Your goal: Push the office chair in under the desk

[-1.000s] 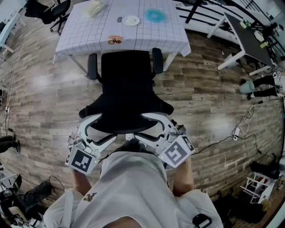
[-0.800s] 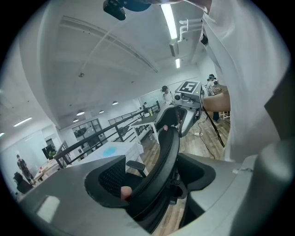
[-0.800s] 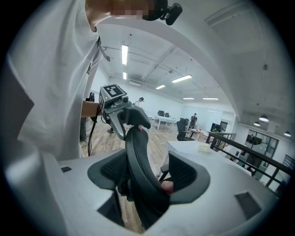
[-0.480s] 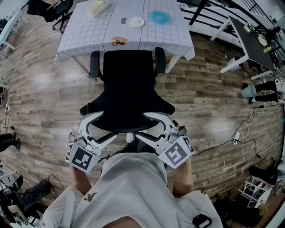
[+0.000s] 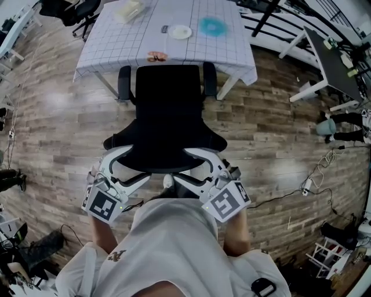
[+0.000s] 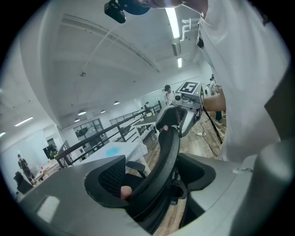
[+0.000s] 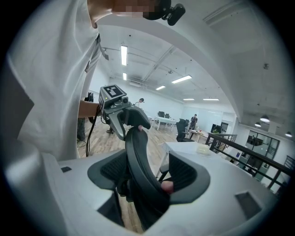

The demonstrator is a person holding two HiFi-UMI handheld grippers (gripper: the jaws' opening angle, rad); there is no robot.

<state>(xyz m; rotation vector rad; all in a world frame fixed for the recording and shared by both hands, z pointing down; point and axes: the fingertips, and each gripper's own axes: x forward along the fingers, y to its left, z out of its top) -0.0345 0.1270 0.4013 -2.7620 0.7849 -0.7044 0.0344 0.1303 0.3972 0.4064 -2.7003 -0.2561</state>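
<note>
A black office chair (image 5: 167,110) stands facing a desk (image 5: 116,46) covered with a white checked cloth, its seat front at the desk's near edge. My left gripper (image 5: 136,164) and right gripper (image 5: 184,165) clasp the top rim of the chair's backrest from either side. In the left gripper view the curved backrest (image 6: 168,152) runs between the jaws of the left gripper (image 6: 156,184), and the right gripper (image 6: 184,106) shows at its far end. The right gripper view mirrors this: the backrest (image 7: 138,166) sits inside the right gripper (image 7: 143,184), with the left gripper (image 7: 122,110) beyond.
On the desk lie a white plate (image 5: 181,32), a blue dish (image 5: 213,26), a pastry (image 5: 156,56) and a pale box (image 5: 130,8). A dark desk (image 5: 330,58) stands at the right. Cables (image 5: 307,174) trail over the wooden floor. Another black chair (image 5: 75,8) is far left.
The chair and both grippers have edged forward towards the desk, and the seat front now meets the desk's near edge. Both holds on the backrest are unchanged.
</note>
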